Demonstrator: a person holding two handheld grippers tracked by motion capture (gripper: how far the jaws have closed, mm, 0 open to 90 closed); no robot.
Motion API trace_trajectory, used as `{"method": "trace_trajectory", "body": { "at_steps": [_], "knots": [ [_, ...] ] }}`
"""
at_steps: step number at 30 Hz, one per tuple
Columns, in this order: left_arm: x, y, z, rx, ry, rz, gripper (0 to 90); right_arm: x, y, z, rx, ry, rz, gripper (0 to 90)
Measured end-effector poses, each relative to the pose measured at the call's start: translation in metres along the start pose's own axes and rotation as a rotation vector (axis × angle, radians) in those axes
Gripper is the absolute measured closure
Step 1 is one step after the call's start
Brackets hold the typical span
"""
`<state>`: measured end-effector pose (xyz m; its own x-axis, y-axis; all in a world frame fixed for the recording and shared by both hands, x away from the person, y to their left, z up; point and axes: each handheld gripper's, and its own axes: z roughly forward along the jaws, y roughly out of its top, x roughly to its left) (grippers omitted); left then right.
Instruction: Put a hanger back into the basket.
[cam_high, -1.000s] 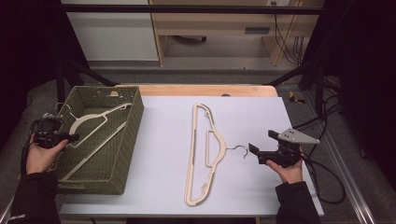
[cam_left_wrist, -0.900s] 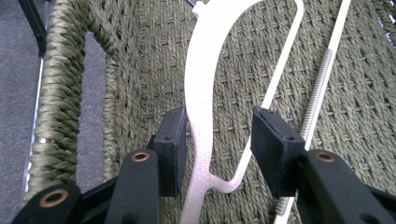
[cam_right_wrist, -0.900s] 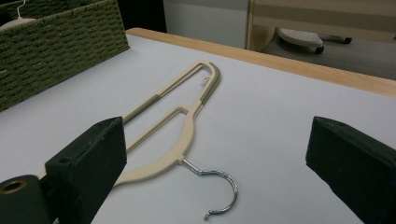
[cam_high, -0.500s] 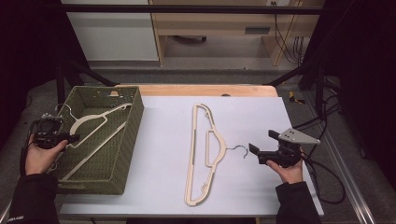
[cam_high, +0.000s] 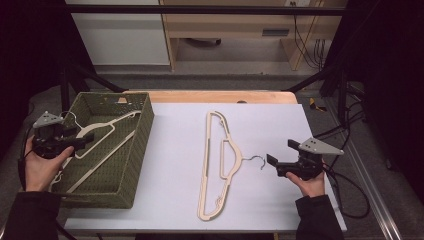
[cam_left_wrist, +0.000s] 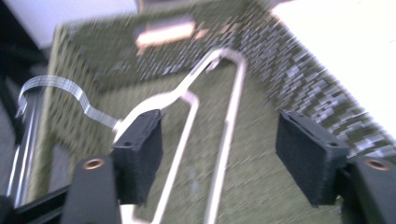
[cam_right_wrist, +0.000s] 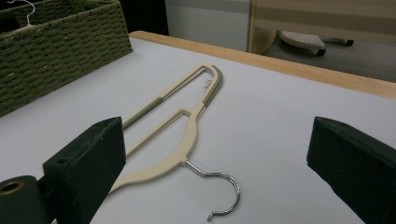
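Observation:
A cream hanger (cam_high: 107, 131) lies slanted inside the green woven basket (cam_high: 142, 130), its metal hook (cam_left_wrist: 56, 86) near the basket's left wall. My left gripper (cam_high: 85, 141) hovers over the basket's left side. Its jaws have just been opening, and they stand apart above the hanger (cam_left_wrist: 187, 93) without pressing it. A second cream hanger (cam_high: 204, 165) lies flat on the white table, hook (cam_high: 257, 160) pointing right. My right gripper (cam_high: 281, 152) is held just right of that hook, open. In the right gripper view its gripper (cam_right_wrist: 217, 130) has wide jaws framing the hanger (cam_right_wrist: 183, 156), and nothing is gripped.
The basket (cam_right_wrist: 60, 42) fills the table's left end. A wooden strip (cam_high: 215, 96) runs along the table's far edge. Cables (cam_high: 345, 185) trail off the right side from the right gripper. White tabletop (cam_high: 170, 150) shows between basket and hanger.
The left gripper has risen and shifted up over the basket's left side, with its jaws wider apart. The right gripper and both hangers have stayed put.

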<state>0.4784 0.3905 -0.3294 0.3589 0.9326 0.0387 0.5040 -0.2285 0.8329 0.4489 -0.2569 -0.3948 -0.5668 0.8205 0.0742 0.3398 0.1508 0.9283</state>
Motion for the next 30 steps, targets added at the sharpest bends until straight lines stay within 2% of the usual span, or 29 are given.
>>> {"method": "trace_trajectory", "body": {
  "at_steps": [5, 7, 8, 12, 15, 18, 23, 26, 30],
  "knots": [
    [-0.031, 0.013, -0.013, -0.115, -0.071, 0.024, 23.4, 0.0, -0.001, 0.002, 0.004, 0.008, 0.004, 5.0],
    [-0.05, 0.017, -0.018, -0.159, -0.101, 0.043, 21.2, 0.0, -0.001, 0.003, 0.009, 0.011, 0.008, 5.1],
    [-0.056, 0.018, -0.02, -0.177, -0.111, 0.049, 17.3, -0.001, -0.002, 0.005, 0.014, 0.006, 0.006, 5.7],
    [-0.087, 0.021, -0.022, -0.23, -0.172, 0.059, 14.3, -0.001, -0.003, 0.007, 0.024, 0.005, 0.008, 6.6],
    [-0.108, 0.022, -0.02, -0.246, -0.198, 0.088, 11.9, -0.002, -0.004, 0.01, 0.034, 0.0, 0.012, 7.6],
    [-0.13, 0.022, -0.015, -0.256, -0.243, 0.113, 10.3, -0.002, -0.006, 0.013, 0.044, -0.007, 0.012, 8.1],
    [-0.164, 0.017, -0.007, -0.285, -0.323, 0.125, 9.8, -0.003, -0.008, 0.019, 0.052, -0.018, 0.017, 8.6],
    [-0.184, 0.011, 0.001, -0.293, -0.353, 0.129, 9.8, -0.004, -0.009, 0.023, 0.07, -0.025, 0.017, 9.7],
    [-0.202, 0.002, 0.015, -0.284, -0.385, 0.134, 9.8, -0.007, -0.012, 0.031, 0.087, -0.035, 0.024, 11.8]
  ]
}}
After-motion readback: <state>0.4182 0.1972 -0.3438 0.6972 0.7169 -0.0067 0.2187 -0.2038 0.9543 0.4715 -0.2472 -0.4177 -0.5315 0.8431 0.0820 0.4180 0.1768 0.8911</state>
